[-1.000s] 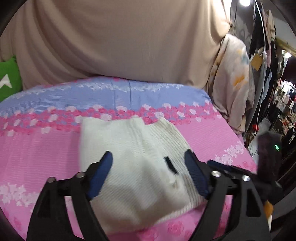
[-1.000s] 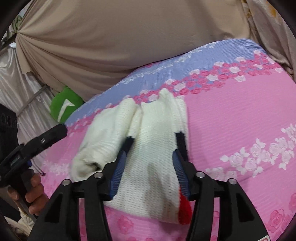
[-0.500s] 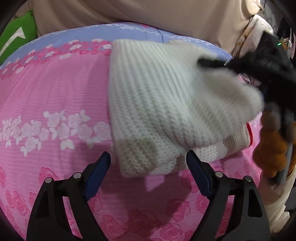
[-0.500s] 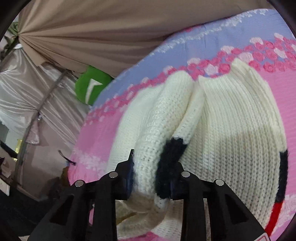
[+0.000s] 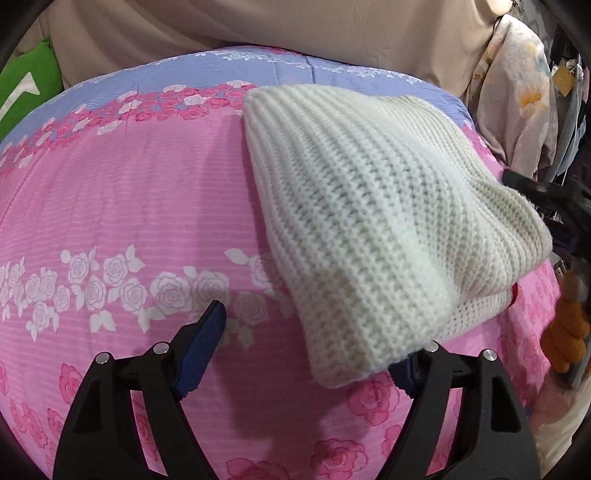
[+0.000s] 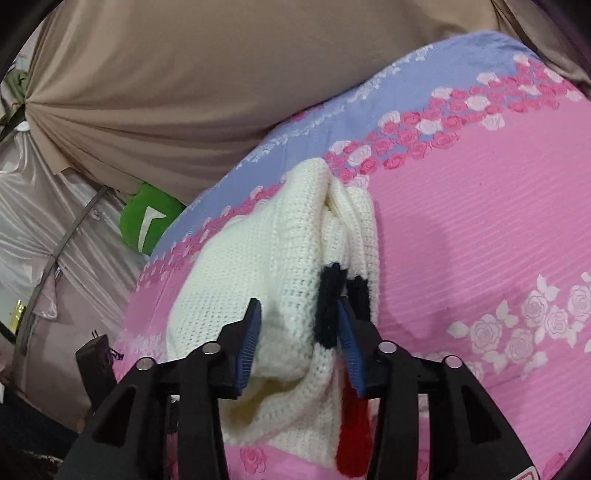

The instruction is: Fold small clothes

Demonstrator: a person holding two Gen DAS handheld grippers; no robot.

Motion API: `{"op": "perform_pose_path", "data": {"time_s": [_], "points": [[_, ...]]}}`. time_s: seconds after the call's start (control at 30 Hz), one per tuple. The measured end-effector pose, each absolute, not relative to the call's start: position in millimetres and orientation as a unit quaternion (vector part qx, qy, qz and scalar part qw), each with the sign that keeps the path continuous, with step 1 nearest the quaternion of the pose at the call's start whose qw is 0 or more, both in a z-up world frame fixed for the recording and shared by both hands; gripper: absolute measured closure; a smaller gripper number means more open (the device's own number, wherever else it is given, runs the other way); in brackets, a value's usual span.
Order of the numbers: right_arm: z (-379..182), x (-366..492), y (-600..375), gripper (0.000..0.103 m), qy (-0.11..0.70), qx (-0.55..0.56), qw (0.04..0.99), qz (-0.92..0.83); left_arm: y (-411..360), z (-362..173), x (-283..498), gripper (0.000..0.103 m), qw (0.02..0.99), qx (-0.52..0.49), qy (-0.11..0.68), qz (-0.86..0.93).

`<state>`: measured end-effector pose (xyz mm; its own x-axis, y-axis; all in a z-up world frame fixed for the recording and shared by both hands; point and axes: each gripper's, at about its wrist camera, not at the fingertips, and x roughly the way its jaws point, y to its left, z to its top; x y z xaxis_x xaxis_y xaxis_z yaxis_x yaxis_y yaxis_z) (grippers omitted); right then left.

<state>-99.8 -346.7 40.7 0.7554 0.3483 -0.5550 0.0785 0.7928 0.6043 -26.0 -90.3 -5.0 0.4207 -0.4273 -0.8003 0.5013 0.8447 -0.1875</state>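
Beige curtain [image 5: 258, 29] fills the backdrop behind the bed [image 5: 129, 184], which wears a pink sheet w/ white and pink roses plus a blue band at the far edge. White knit sweater [image 5: 369, 206] is the landmark: it lies folded in layers on the pink part of the sheet, far edge just reaching the rose border by the blue band. A bit of red trim [image 6: 352, 443] and black trim [image 6: 327, 306] show at the sweater's near end in the right wrist view. Left hand-held gripper [image 5: 306, 350] sits at the sweater's near corner, jaws spread wide; the corner hangs over the right finger, left finger is well apart from the knit on bare sheet, so nothing is gripped. Right hand-held gripper [image 6: 299, 336] is at the sweater's near end too, w/ a thick fold of knit between its blue pads [image 6: 245, 343]; jaws are partly closed, both pads pressing against the fabric, black trim up against the right pad. Green cushion [image 5: 26, 92] w/ a white mark sits beyond the bed's far-left corner, well apart from the sweater. No containers in either view.
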Motion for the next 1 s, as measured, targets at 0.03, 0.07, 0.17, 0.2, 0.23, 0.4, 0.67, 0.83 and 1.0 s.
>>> {"op": "perform_pose_path", "data": {"time_s": [0.03, 0.07, 0.17, 0.2, 0.23, 0.4, 0.67, 0.83, 1.0], "points": [[42, -104, -341, 0.035, 0.34, 0.309, 0.884, 0.083, -92, -6, -26, 0.029, 0.842, 0.044, 0.462, -0.274], [41, -105, -332, 0.032, 0.347, 0.302, 0.883, 0.088, -93, -6, -25, 0.035, 0.841, 0.045, 0.464, -0.275], [31, -101, -313, 0.036, 0.369, 0.271, 0.886, 0.074, -95, -6, -25, 0.063, 0.834, 0.044, 0.468, -0.288], [28, -101, -312, 0.057, 0.372, 0.253, 0.891, 0.061, -96, -5, -25, 0.071, 0.826, 0.038, 0.474, -0.303], [30, -101, -308, 0.068, 0.373, 0.24, 0.895, 0.049, -96, -4, -26, 0.084, 0.82, 0.032, 0.479, -0.312], [54, -152, -336, 0.092, 0.306, 0.269, 0.911, 0.055, -87, 9, -30, 0.091, 0.821, 0.036, 0.472, -0.319], [-1, -151, -353, 0.091, 0.364, 0.285, 0.887, 0.02, -92, 5, -46, 0.09, 0.822, 0.073, 0.471, -0.311], [20, -162, -356, 0.077, 0.35, 0.283, 0.892, 0.036, -75, 54, -72, 0.088, 0.835, 0.077, 0.428, -0.338], [69, -145, -378, 0.051, 0.281, 0.274, 0.919, 0.043, -100, 92, -69, 0.079, 0.857, 0.057, 0.367, -0.359]]}}
